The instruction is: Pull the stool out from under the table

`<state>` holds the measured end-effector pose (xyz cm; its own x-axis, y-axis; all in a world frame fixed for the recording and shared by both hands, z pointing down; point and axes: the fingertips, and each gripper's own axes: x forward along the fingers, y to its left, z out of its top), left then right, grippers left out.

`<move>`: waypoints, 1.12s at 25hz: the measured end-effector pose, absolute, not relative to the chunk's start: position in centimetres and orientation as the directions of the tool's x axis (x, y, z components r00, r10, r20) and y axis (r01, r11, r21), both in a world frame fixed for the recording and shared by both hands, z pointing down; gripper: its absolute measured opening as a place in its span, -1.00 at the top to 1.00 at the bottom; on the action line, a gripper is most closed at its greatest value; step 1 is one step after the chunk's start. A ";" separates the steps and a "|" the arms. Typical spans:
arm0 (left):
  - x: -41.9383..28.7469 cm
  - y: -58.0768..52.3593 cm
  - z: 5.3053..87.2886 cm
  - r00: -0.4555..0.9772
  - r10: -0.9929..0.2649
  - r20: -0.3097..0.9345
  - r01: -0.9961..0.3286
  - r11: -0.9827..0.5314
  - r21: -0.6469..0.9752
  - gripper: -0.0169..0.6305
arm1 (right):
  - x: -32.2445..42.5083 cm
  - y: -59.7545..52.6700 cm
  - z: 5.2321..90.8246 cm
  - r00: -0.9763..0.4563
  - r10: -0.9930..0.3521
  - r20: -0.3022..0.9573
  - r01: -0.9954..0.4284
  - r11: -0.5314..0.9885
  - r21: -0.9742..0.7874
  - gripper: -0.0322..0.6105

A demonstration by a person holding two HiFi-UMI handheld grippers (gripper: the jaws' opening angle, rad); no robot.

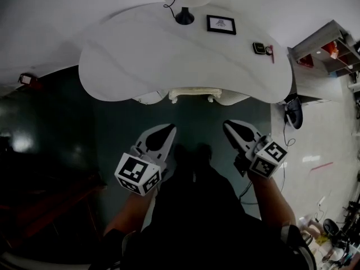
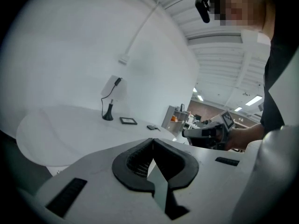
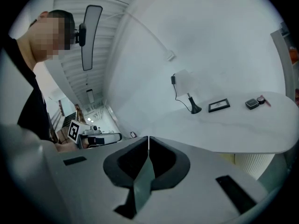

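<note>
A cream stool (image 1: 194, 94) is tucked under the front edge of the white curved table (image 1: 140, 61), only its near rim showing. In the right gripper view, the stool's ribbed side (image 3: 254, 164) shows beneath the tabletop (image 3: 243, 125). My left gripper (image 1: 167, 131) hovers short of the table, jaws shut and empty, its tip (image 2: 152, 140) pointing over the tabletop (image 2: 60, 125). My right gripper (image 1: 229, 126) is level with it on the right, also shut with nothing held (image 3: 148, 138). Both are apart from the stool.
On the table stand a black lamp base (image 1: 184, 18), a small framed picture (image 1: 221, 25) and a small dark device (image 1: 259, 48). A shelf unit (image 1: 326, 55) stands at the right. A dark object (image 1: 293, 112) and cables lie by the table's right end.
</note>
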<state>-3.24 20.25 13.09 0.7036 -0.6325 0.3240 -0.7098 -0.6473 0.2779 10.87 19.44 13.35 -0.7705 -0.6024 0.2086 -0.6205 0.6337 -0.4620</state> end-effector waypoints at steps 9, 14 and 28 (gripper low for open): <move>-2.1 17.4 19.0 0.683 -0.638 0.357 -0.730 -0.624 0.279 0.91 | 11.0 15.3 18.5 -0.775 -0.593 0.216 -0.620 0.650 -0.440 0.85; -1.9 16.1 23.2 0.677 -0.656 0.333 -0.736 -0.616 0.282 0.91 | 10.8 14.5 22.6 -0.789 -0.576 0.215 -0.606 0.669 -0.429 0.85; -1.8 13.7 42.6 0.675 -0.663 0.323 -0.737 -0.593 0.325 0.53 | 10.2 12.4 40.9 -0.796 -0.549 0.256 -0.606 0.726 -0.325 0.85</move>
<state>-1.77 13.73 42.58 0.6754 -0.6631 0.3225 -0.7370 -0.5926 0.3251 10.20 12.39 40.90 -0.7956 -0.5491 0.2558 -0.6057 0.7261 -0.3254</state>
